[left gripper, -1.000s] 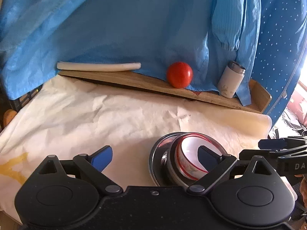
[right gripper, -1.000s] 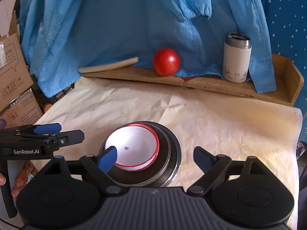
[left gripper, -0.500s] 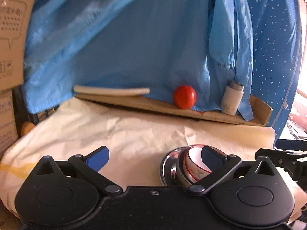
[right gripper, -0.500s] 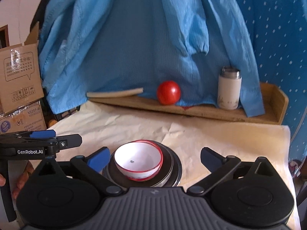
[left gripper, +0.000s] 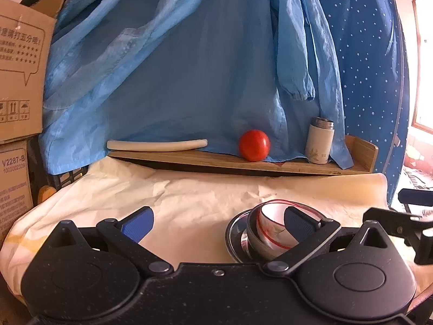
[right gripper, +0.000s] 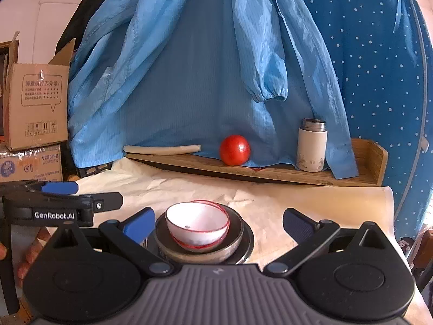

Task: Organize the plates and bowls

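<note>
Both grippers have drawn back from the stacked dishes: the red-rimmed bowl [right gripper: 197,226] sits nested in a steel bowl [right gripper: 200,252] on the near paper. Left gripper [left gripper: 217,223] and right gripper [right gripper: 219,223], jaws just widened, hold nothing; stacking looks finished.

Bowl [right gripper: 197,223] nested in stacked metal dishes [right gripper: 238,237], stack at near edge of counter [right gripper: 311,200]. Wooden shelf [right gripper: 284,174] behind, along back of counter. On shelf, left to right: long roll [right gripper: 162,149], ball [right gripper: 234,150], flask [right gripper: 311,145] upright. Hanging cloth [right gripper: 203,81] behind shelf. Cardboard boxes [right gripper: 35,113] stacked far left, beside counter.
</note>
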{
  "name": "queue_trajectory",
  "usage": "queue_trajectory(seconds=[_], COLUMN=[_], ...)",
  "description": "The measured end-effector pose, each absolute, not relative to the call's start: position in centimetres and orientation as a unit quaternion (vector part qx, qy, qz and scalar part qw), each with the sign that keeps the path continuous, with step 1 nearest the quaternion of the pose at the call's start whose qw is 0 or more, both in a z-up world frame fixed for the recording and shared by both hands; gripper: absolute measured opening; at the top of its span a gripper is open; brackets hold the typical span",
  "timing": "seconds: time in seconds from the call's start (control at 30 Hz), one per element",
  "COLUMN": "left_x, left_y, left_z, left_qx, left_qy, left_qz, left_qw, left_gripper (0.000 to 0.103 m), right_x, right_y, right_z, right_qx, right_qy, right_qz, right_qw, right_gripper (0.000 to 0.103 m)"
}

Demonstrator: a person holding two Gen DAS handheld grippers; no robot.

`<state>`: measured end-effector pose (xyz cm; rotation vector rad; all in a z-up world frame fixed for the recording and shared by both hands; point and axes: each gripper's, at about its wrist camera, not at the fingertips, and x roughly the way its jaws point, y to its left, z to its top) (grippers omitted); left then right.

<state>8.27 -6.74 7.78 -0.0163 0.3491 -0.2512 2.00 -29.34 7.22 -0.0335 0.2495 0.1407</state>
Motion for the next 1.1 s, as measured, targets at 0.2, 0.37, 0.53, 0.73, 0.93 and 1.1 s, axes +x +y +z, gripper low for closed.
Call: queue_trajectory(seconds=[0.2,0.37,0.53,0.73,0.93,1.1], left_x=[7.3,6.7,5.8,4.8,4.3,3.9], left_y=[-6.7,-6.8,-7.0,-7.2,-6.5,-5.9], left_z=[6.8,6.2,5.5,4.7,4.3,4.1], left_qx=[-0.005,0.004,0.004,0.005,-0.012,-0.01], left_qy=[0.159,0.153,0.149,0.141,0.141,0.137], left_qz=[-0.118,-0.121,-0.125,-0.123,-0.122,-0.115], left_qw=[0.98,0.981,0.981,0.982,0.982,0.984], left_gripper=[0.102,0.102,0.102,0.102,0.102,0.102], right_x=[0.7,-0.3,-1.3,-2.5,-3.1,-3.8], right_y=[-29.1,-29.5,-29.5,-29.2,-29.0,-28.9], right_z=[6.3,5.5,4.9,3.8,2.7,2.1], right_qx=[-0.016,0.008,0.02,0.035,0.045,0.047], right_qy=[0.103,0.091,0.075,0.05,0.048,0.04], right_qz=[0.057,0.046,0.027,0.003,-0.017,-0.032], right_qw=[0.993,0.995,0.997,0.998,0.998,0.998], right_gripper=[0.103,0.103,0.103,0.103,0.103,0.103])
